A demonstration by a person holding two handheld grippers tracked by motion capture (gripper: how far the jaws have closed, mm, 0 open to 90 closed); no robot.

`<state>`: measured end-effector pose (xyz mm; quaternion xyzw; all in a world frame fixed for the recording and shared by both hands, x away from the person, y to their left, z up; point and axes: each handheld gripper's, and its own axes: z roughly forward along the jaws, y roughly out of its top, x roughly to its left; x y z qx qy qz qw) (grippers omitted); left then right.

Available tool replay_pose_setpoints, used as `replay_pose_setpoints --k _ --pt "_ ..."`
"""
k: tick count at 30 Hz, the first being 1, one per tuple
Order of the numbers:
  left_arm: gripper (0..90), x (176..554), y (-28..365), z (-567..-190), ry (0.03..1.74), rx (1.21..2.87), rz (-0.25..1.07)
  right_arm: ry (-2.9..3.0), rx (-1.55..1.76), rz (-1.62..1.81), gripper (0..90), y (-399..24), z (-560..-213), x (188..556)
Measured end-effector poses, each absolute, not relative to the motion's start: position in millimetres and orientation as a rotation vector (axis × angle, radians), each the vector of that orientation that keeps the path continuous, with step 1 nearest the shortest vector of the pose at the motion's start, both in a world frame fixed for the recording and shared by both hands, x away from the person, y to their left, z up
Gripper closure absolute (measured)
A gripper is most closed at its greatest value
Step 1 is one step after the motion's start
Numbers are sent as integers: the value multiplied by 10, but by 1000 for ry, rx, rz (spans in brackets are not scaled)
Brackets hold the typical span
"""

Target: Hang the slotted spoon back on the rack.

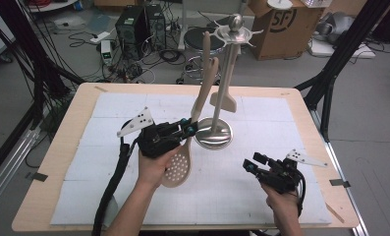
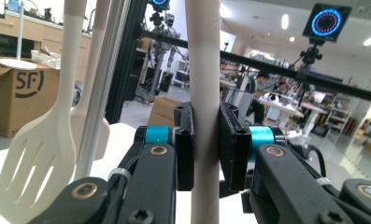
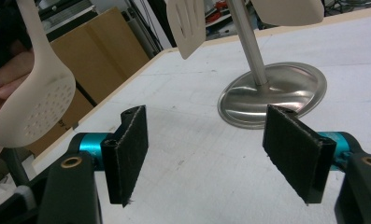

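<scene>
Skimmer [image 1: 179, 167] is clenched by its handle in the left tool [image 1: 185, 129], bowl low and near, long axis slanting up and far toward the rack [image 1: 225, 73] just right of it, above the tabletop [image 1: 109, 128]. Spatula [image 1: 224, 101] hangs there already. Right tool [image 1: 249, 164] rests near-right, jaws released, well apart from the rack.

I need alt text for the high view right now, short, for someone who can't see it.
The left gripper is shut on the handle of a beige skimmer spoon, held beside a steel utensil stand with spatulas hanging on it. The right gripper rests open, apart, on the white mat.
</scene>
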<state>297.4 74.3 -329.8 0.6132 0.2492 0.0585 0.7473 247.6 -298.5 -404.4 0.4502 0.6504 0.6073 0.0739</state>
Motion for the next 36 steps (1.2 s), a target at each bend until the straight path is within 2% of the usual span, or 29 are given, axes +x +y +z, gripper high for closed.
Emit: replay_pose_setpoints --k 6,15,36 --pt "782 3025 700 -3271 540 1300 104 1943 1360 1825 303 -3006 -4042 2465" --pt "782 3081 593 -3146 550 1295 145 1945 1364 1827 303 -3000 -4044 2461" --pt "781 3140 523 -3121 576 1335 190 1941 1362 1834 305 -3016 -4029 2453"
